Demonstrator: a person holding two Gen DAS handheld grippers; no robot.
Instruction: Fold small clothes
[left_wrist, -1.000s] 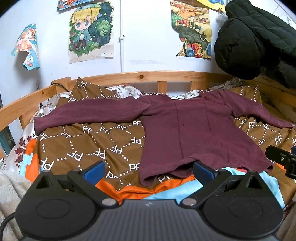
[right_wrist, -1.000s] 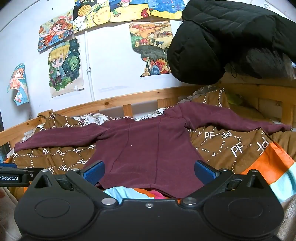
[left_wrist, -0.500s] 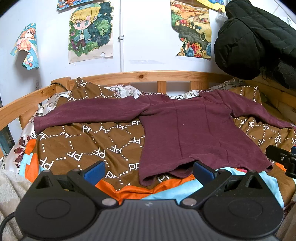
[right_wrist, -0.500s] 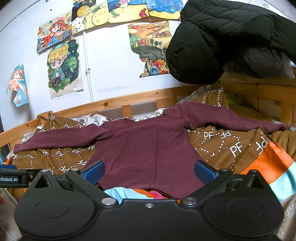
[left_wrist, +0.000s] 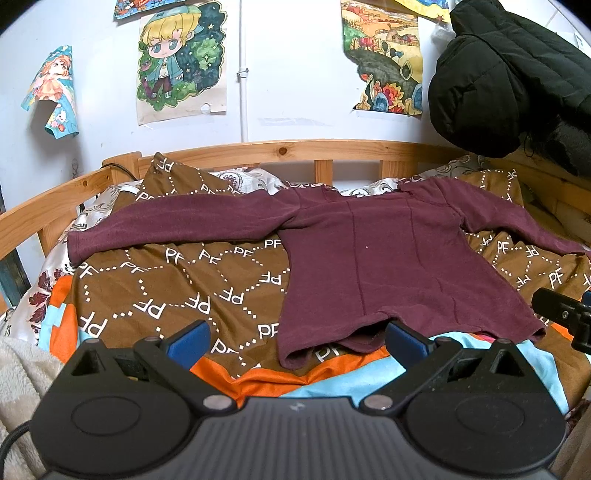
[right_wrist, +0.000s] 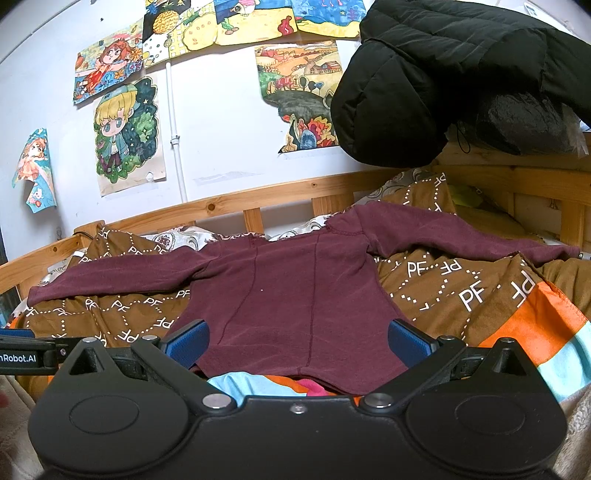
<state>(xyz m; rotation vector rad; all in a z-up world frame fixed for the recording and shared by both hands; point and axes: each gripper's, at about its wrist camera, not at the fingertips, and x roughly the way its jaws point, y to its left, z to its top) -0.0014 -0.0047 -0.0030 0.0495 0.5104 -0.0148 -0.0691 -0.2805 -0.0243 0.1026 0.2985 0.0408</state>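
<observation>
A maroon long-sleeved shirt lies flat on the bed, sleeves spread to both sides, hem toward me. It also shows in the right wrist view. My left gripper is open and empty, just in front of the hem's left corner. My right gripper is open and empty, hovering over the hem at its middle. The right gripper's tip shows at the right edge of the left wrist view; the left gripper's tip shows at the left edge of the right wrist view.
The shirt rests on a brown patterned blanket with orange and light blue bands. A wooden bed rail runs behind. A black padded jacket hangs at the upper right. Posters cover the wall.
</observation>
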